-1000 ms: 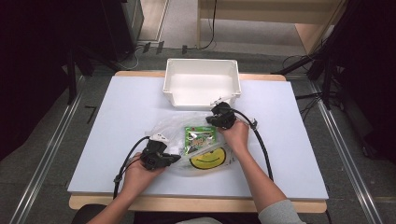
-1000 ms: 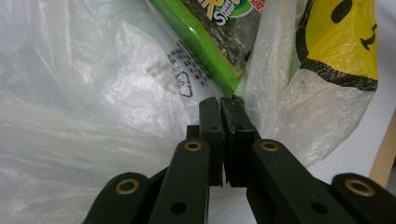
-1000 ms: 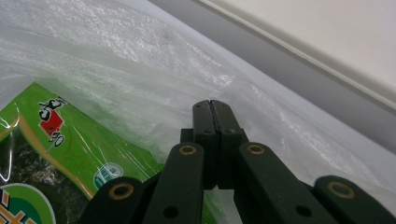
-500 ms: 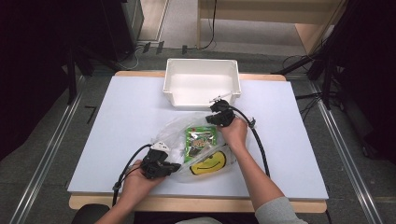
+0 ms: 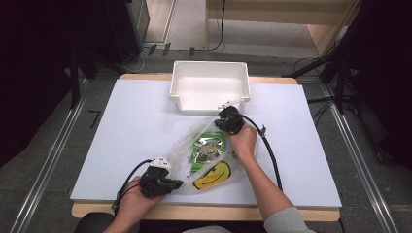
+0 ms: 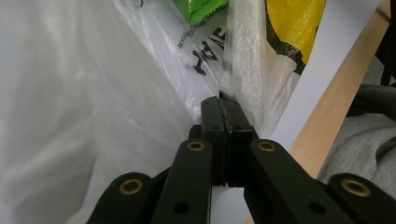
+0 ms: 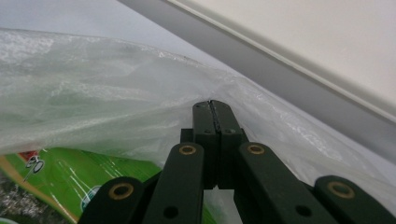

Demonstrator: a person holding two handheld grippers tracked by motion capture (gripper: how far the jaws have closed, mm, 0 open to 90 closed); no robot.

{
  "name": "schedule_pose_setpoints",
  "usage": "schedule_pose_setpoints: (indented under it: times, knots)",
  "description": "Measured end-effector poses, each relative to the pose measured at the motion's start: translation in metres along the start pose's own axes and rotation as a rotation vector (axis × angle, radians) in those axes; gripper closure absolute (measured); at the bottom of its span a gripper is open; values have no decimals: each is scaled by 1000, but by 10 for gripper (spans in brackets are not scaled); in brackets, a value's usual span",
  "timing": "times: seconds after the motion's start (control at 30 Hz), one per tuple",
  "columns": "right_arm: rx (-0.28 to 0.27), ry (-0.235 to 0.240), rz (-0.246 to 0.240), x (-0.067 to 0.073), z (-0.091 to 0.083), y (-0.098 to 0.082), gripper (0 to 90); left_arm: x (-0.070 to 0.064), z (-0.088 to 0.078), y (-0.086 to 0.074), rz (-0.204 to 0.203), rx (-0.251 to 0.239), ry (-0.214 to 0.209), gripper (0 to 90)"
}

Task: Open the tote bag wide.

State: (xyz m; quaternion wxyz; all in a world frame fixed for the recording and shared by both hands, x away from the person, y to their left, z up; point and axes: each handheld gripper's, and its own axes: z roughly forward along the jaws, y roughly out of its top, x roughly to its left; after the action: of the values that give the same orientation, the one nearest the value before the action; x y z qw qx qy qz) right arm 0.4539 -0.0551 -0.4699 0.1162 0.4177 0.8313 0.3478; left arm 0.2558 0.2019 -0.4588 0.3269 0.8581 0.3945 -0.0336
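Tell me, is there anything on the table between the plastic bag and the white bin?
Nothing visible stands there. The bag, with a green packet inside, lies just in front of the bin, and only bare table separates them. Both tools, the left and the right, are shut on the bag.

A white-topped table [image 5: 126, 126] carries a white bin [image 5: 210, 87] and a clear plastic bag [image 5: 194, 141].

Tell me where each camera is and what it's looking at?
High view: above the table, looking forward and down; forearms, both hands.
Left gripper view: on the left gripper, facing the plastic bag; shut jaws, grey sleeve.
Right gripper view: on the right gripper, facing the white bin; shut jaws.
All share the bag.
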Motion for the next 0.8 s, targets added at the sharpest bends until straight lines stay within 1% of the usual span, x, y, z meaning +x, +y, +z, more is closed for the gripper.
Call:
schedule_pose_setpoints:
  times: [0.07, 0.13, 0.2, 0.23, 0.3, 0.33, 0.43, 0.5, 0.6, 0.63, 0.67, 0.73, 0.8]
  knots:
    - [-13, -28, -9, 1, 1, 0, 900, 1, -1, 0, -10, 3, -6, 900]
    - [-30, -59, -17, 2, 2, -1, 900, 2, -1, 0, -10, 3, -6, 900]
    - [-47, -67, -1, 3, 4, -2, 900, 2, -1, 1, -14, -1, -7, 900]
    - [-46, -65, 8, 4, 4, -1, 900, 3, -1, 1, -24, -13, -11, 897]
    - [-37, -30, 21, 4, 3, -1, 900, 6, -4, 4, -45, -45, -33, 889]
    - [-35, -23, 20, 4, 2, 0, 900, 7, -5, 6, -51, -59, -31, 887]
    - [-48, -7, 26, 5, -5, 2, 900, 7, -10, 11, -45, -79, -28, 876]
    - [-47, 5, 20, 6, -9, 3, 900, 7, -14, 14, -46, -100, -28, 848]
    - [-48, 17, 4, 8, -16, 3, 900, 7, -19, 20, -41, -108, -27, 807]
    - [-48, 22, 0, 9, -19, 3, 900, 7, -21, 22, -42, -114, -27, 788]
    - [-51, 33, -3, 9, -21, 2, 883, 6, -23, 25, -32, -118, -24, 782]
    - [-50, 47, 9, 9, -25, 1, 880, 5, -27, 31, -25, -124, -27, 759]
    - [-55, 54, -7, 10, -30, 1, 880, 4, -32, 39, -18, -136, -31, 745]
